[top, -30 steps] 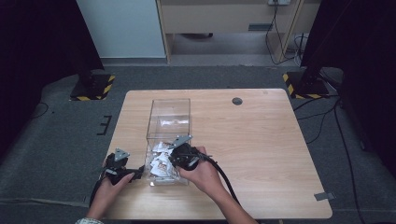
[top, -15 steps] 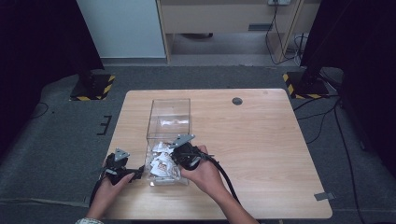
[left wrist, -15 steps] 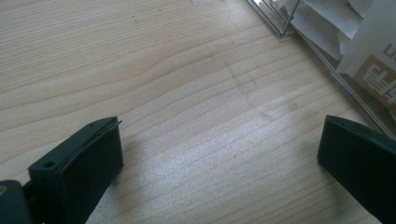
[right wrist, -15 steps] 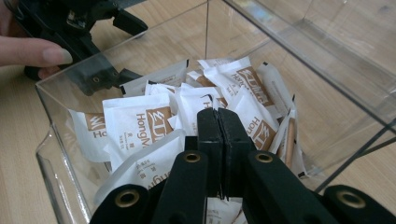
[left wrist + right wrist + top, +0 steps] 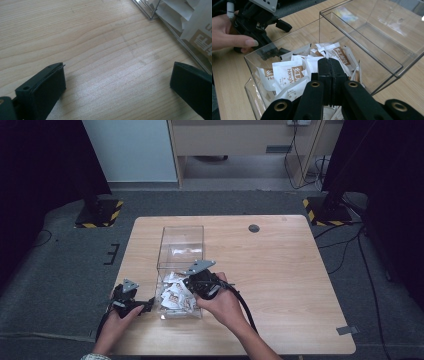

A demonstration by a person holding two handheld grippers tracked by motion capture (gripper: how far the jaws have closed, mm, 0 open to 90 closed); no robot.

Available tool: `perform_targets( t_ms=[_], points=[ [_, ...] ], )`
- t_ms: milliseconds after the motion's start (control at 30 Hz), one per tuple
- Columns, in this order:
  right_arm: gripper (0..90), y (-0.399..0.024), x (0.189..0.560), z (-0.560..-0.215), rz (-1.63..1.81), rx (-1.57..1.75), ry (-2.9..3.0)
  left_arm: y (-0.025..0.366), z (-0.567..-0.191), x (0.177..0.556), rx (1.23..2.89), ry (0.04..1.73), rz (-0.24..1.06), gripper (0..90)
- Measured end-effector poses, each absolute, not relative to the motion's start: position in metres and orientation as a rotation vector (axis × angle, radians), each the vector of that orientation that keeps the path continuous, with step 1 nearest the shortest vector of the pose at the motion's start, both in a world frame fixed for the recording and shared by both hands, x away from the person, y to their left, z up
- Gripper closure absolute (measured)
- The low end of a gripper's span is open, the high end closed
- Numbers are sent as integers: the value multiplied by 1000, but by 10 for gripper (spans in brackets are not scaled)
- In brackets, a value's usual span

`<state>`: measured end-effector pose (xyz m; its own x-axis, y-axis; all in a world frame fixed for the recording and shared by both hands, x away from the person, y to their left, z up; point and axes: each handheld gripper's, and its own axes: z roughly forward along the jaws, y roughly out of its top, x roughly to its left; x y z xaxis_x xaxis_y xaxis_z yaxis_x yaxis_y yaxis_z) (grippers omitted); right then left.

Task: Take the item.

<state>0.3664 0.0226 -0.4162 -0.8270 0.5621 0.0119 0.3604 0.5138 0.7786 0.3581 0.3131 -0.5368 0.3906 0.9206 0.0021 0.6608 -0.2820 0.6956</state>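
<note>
A clear plastic box [image 5: 181, 236] stands on the table with two compartments. The near compartment holds several white and brown sachets [image 5: 175, 296], and the far one looks nearly bare. My right gripper [image 5: 188, 285] hangs over the near compartment, and the right gripper view shows it [image 5: 328, 62] shut just above the sachets [image 5: 287, 72] with nothing visible between the jaws. My left gripper [image 5: 148, 306] rests low on the wood left of the box. It [image 5: 117, 77] stands wide open over bare table, with the box's wall [image 5: 150, 12] and a sachet [image 5: 200, 32] at the upper right.
The wooden table [image 5: 280, 270] has a dark round grommet [image 5: 254, 228] near its far edge. Grey carpet surrounds it, with black stands on striped bases [image 5: 99, 213] at the back corners. A cable [image 5: 246, 310] trails from my right gripper.
My right gripper has drifted slightly to the right over the sachets. The left gripper has stayed where it was.
</note>
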Motion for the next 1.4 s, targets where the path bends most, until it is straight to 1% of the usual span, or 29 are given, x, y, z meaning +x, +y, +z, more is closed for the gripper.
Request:
perform_targets(
  t_ms=[933,1400],
  points=[
    [896,-2,368,-392,1276,804,2447,313,-537,358,2040,1349,548,0],
    [896,-11,369,-388,1269,812,2427,313,-537,358,2040,1349,548,0]
  ],
)
